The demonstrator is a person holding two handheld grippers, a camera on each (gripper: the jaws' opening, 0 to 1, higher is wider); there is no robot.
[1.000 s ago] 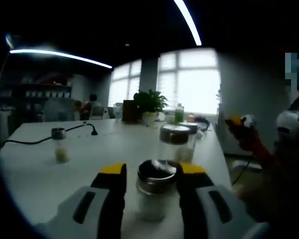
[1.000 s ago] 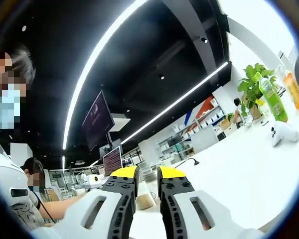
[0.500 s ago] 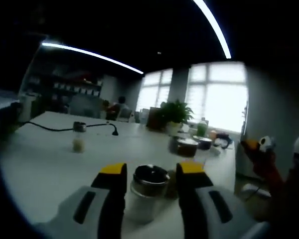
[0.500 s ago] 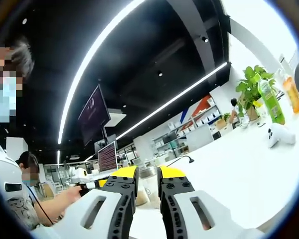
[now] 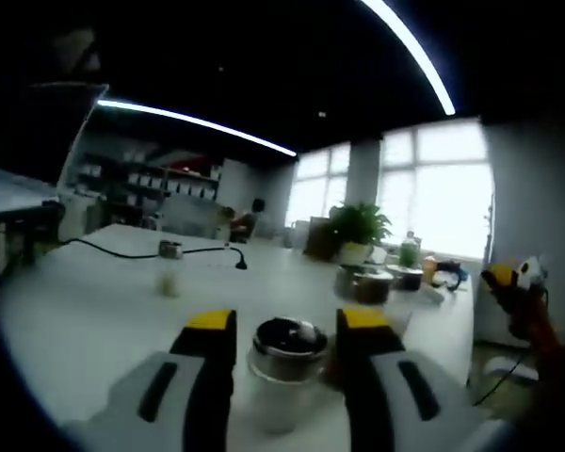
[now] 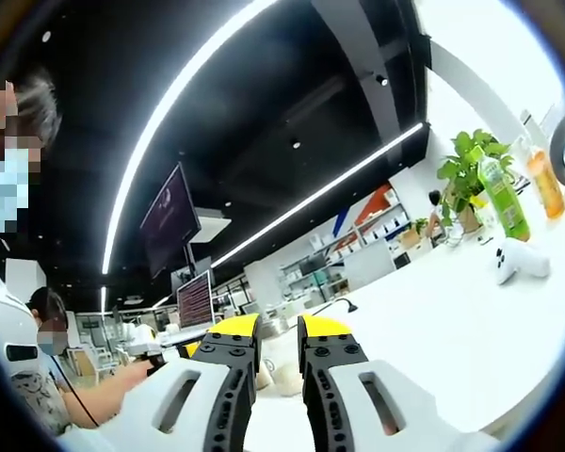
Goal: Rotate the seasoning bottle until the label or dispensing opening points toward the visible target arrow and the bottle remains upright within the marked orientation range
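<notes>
**Left tongs on the bottle, mid-turn**

My left tongs (image 5: pixel 284 325) clasp the seasoning bottle (image 5: pixel 284 363), upright on the white surface (image 5: pixel 94 320). My right tongs (image 6: pixel 278 325) sit nearly closed, empty. No arrow visible; next, I'd twist gently, keeping it vertical.

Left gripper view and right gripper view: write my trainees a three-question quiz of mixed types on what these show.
1. True or false: the seasoning bottle stands upright between the left gripper jaws.
2. What green thing stands by the windows? A potted plant; B bucket; C chair.
3. Fill in: a black ____ runs across the white table.

Key: 1 true; 2 A; 3 cable.
</notes>
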